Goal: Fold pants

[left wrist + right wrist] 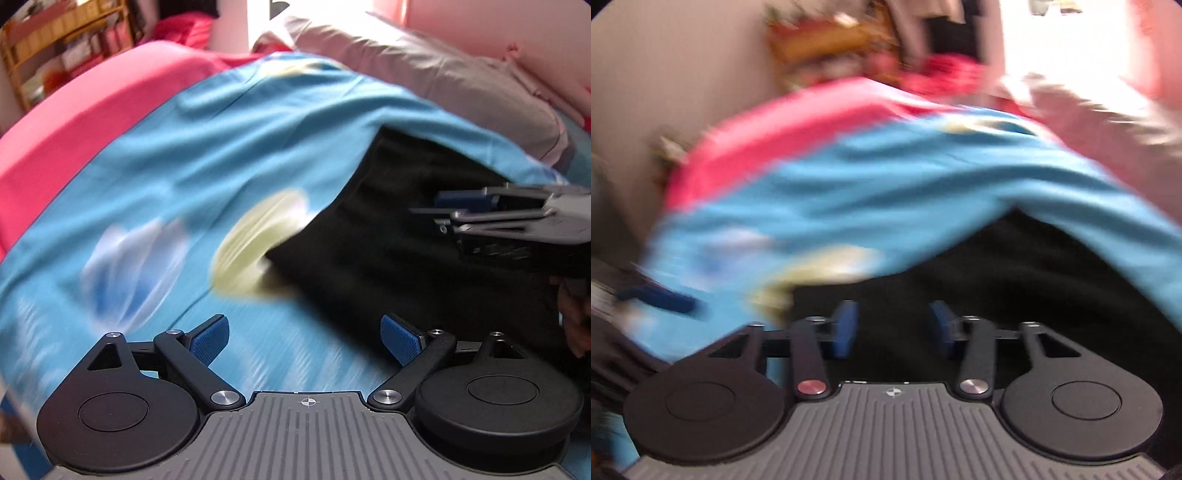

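Black, soft, limp cloth pants point(399, 229) on the blue patterned bedsheet point(207, 155) look light; grip an edge. The left tool point(306, 338) and right tool point(892, 328) both gape, empty.

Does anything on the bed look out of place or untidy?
Nothing is damaged or spilled. The black pants lie bunched, not flat, on the blue sheet, partly covering its yellow print. Both views are motion-blurred.

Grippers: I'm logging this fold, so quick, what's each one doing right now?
Left gripper: open, holding nothing, over the sheet.
Right gripper: open part way, nothing between the pads, over the pants.
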Motion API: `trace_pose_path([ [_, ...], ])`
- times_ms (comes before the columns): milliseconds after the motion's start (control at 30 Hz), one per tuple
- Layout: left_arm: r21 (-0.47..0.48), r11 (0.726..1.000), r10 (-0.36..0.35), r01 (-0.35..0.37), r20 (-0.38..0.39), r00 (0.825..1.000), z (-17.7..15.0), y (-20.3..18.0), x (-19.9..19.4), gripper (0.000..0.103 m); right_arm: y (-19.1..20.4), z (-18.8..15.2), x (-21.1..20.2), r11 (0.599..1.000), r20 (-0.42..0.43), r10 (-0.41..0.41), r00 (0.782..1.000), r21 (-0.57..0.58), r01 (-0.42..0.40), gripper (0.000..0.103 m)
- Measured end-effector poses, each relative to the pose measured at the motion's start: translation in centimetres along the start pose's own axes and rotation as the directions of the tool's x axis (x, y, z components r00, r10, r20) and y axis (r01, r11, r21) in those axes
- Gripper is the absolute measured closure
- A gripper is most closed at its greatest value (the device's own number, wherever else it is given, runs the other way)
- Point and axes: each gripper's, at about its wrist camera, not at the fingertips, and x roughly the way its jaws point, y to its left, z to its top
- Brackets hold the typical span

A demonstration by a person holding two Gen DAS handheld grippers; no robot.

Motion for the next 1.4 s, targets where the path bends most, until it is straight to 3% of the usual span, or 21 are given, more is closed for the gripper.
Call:
trace_pose_path([
  [33,0.004,1.0,-0.001,0.001,0.006,1.0,0.6,-0.7,0.9,0.0,-1.1,0.1,0.9,0.999,-0.021,-0.049,0.999,0.0,0.049,0.076],
  [100,0.013,1.0,0.0,0.001,-0.015,1.0,1.3,-1.9,3.2,0.0,-2.3,0.2,2.4,0.998,-0.018,-0.065,0.998,0.001,0.065,0.076],
  [167,0.025,0.999,0.029,-0.027,-0.083,0.996,0.9,-2.6,5.9,0.0,-2.5,0.8,4.9,0.996,-0.022,-0.09,0.996,-0.027,0.089,0.076],
  [200,0.049,0.998,0.039,-0.035,-0.068,0.997,0.5,-2.9,6.3,0.0,-2.3,1.1,6.0,0.995,-0.006,-0.093,0.996,-0.032,0.093,0.076],
  [267,0.104,0.993,0.063,-0.059,-0.03,0.998,-0.3,-3.5,6.3,0.0,-2.0,2.2,7.8,0.994,0.053,-0.098,0.994,-0.051,0.101,0.078],
  [367,0.081,0.995,0.052,-0.05,-0.029,0.998,-0.4,-3.1,6.4,0.0,-1.8,2.9,8.3,0.992,0.073,-0.097,0.993,-0.071,0.102,0.075],
  [467,0.086,0.995,0.055,-0.052,-0.033,0.998,-0.3,-3.1,6.5,0.0,-2.8,2.2,4.9,0.998,0.072,-0.057,0.996,0.001,0.057,0.072],
  [533,0.086,0.995,0.051,-0.049,-0.026,0.998,-0.3,-3.0,6.5,0.0,-3.6,1.5,3.2,0.995,0.1,-0.103,0.99,0.024,0.101,0.071],
  [633,0.087,0.995,0.054,-0.052,-0.022,0.998,-0.4,-3.1,6.3,0.0,-4.5,2.1,6.0,0.982,0.05,-0.19,0.98,-0.009,0.191,0.067],
  [800,0.093,0.994,0.053,-0.051,-0.021,0.998,-0.5,-2.9,6.3,0.0,-5.3,4.6,9.3,0.981,0.104,-0.196,0.975,0.009,0.196,0.057],
  [967,0.09,0.995,0.049,-0.048,-0.017,0.999,-0.6,-2.8,6.2,0.0,-5.3,2.7,4.6,0.981,0.065,-0.175,0.983,0.095,0.168,0.058],
  [1033,0.093,0.994,0.051,-0.05,-0.008,0.999,-0.8,-2.8,6.1,0.0,-5.2,1.3,5.1,0.98,0.002,-0.173,0.985,0.096,0.172,0.058],
  [1067,0.093,0.994,0.054,-0.053,-0.006,0.999,-0.9,-2.9,6.1,0.0,-5.1,0.8,5.9,0.98,0.014,-0.184,0.983,0.078,0.182,0.049],
  [1100,0.097,0.994,0.059,-0.058,-0.004,0.998,-0.8,-3.0,6.2,0.0,-5.4,1.2,6.6,0.981,0.041,-0.183,0.982,0.072,0.18,0.041],
  [1167,0.1,0.993,0.065,-0.064,-0.013,0.998,-0.7,-3.1,6.2,0.0,-5.9,2.8,7.6,0.98,0.08,-0.179,0.98,0.106,0.171,0.037],
  [1233,0.109,0.992,0.071,-0.068,-0.025,0.997,-0.5,-3.2,6.2,0.0,-6.0,4.1,7.4,0.969,0.033,-0.203,0.979,0.15,0.196,0.043],
  [1300,0.108,0.992,0.068,-0.063,-0.048,0.997,0.0,-3.1,6.4,0.0,-6.0,3.6,4.7,0.961,0.045,-0.192,0.98,0.21,0.179,0.039],
  [1400,0.112,0.992,0.07,-0.062,-0.066,0.995,0.4,-3.1,6.7,0.0,-5.8,0.4,-0.5,0.927,0.043,-0.293,0.955,0.256,0.273,0.034],
])
